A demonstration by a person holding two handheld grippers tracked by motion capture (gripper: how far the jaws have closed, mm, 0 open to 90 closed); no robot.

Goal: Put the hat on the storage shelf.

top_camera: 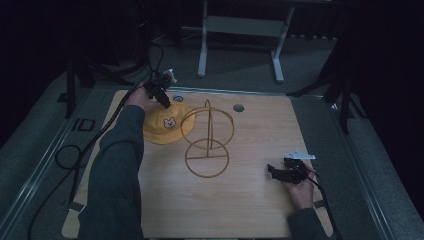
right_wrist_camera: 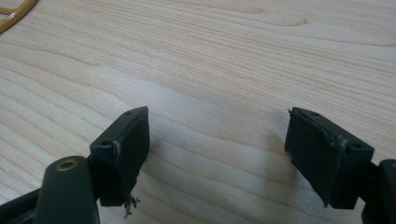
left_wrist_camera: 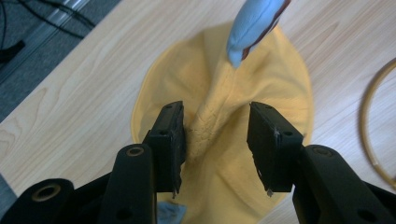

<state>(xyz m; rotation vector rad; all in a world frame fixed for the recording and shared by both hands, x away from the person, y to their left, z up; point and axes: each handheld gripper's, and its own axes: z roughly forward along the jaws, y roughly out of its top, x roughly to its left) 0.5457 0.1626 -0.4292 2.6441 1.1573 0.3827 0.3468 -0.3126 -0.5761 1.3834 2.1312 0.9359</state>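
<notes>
- Two claws work at one wooden tabletop (top_camera: 250,200) in the high view. The left claw (top_camera: 164,102) reaches to the far-left part of the tabletop and comes down onto a yellow hat (top_camera: 162,126), which lies flat there with its little bear patch facing up. Just beside the hat, to its right, stands a gold wire stand (top_camera: 207,142) made of rings and an upright rod (probably the place the hat is meant for, which would explain why the two are set so close). The right claw (top_camera: 276,172) rests low over the near-right part of the tabletop, well apart from both, and looks parked while the other hand works.
- In the left gripper view, the left claw (left_wrist_camera: 215,135) stands partly parted with a raised ridge of the hat (left_wrist_camera: 224,93) between its jaws. One jaw touches the pinched fold and the other stands just off it, so the cloth is bracketed rather than firmly clamped. My judgement is that gathering the crown into a fold gives the narrow jaws something to bite on. A blue-and-white tip (left_wrist_camera: 254,25) pokes in from above; I cannot tell what it is. An arc of the stand (left_wrist_camera: 369,135) shows at the right edge.
- In the right gripper view, the right claw (right_wrist_camera: 217,140) is spread wide above bare woodgrain, holding nothing, and a curve of the stand (right_wrist_camera: 14,14) sits in the far corner.
</notes>
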